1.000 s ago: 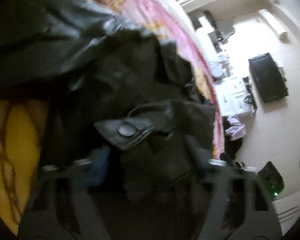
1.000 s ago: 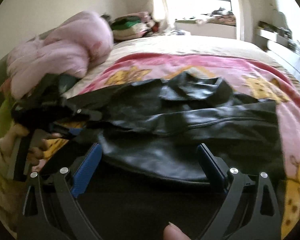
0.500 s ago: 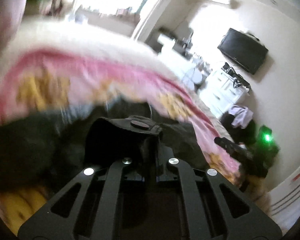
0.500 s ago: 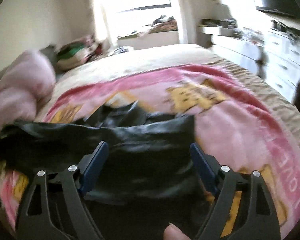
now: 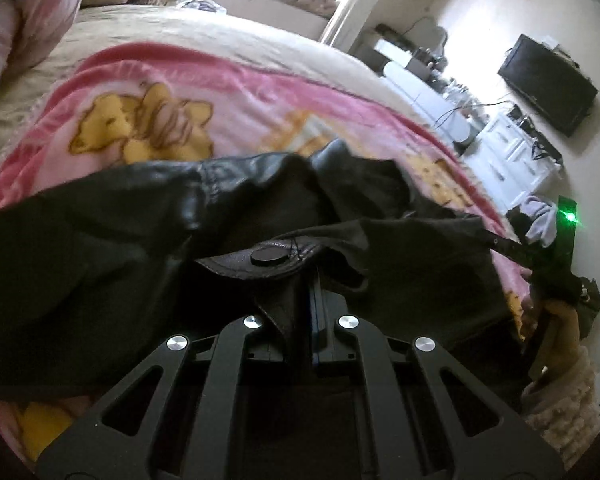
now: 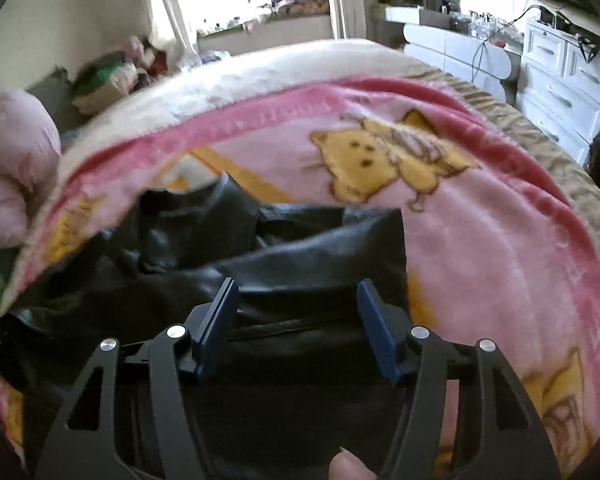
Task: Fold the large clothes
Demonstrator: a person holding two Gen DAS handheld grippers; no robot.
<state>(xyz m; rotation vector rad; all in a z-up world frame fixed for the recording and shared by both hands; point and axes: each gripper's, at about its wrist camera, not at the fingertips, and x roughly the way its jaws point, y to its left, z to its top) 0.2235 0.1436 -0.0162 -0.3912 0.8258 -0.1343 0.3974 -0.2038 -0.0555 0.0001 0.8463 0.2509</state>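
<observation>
A black leather jacket (image 5: 112,240) lies crumpled on a pink cartoon blanket (image 5: 148,92) on the bed. My left gripper (image 5: 306,300) is shut on the jacket's snap-button tab (image 5: 266,258) and holds it lifted. In the right wrist view the jacket (image 6: 300,248) lies under and ahead of my right gripper (image 6: 298,300), whose blue-padded jaws stand partly apart over a fold of leather, not clamped. The right gripper also shows at the right edge of the left wrist view (image 5: 540,256), by the jacket's far hem.
A pink duvet (image 6: 8,160) is heaped at the left of the bed. White drawers (image 6: 560,80) and a wall television (image 5: 548,84) stand to the right. Stacked clothes (image 6: 108,80) lie by the window. The bed's edge (image 6: 580,184) falls away at the right.
My left gripper closed on the snap tab and lifted it. My right gripper's jaws narrowed from wide open and swung right along the jacket.
</observation>
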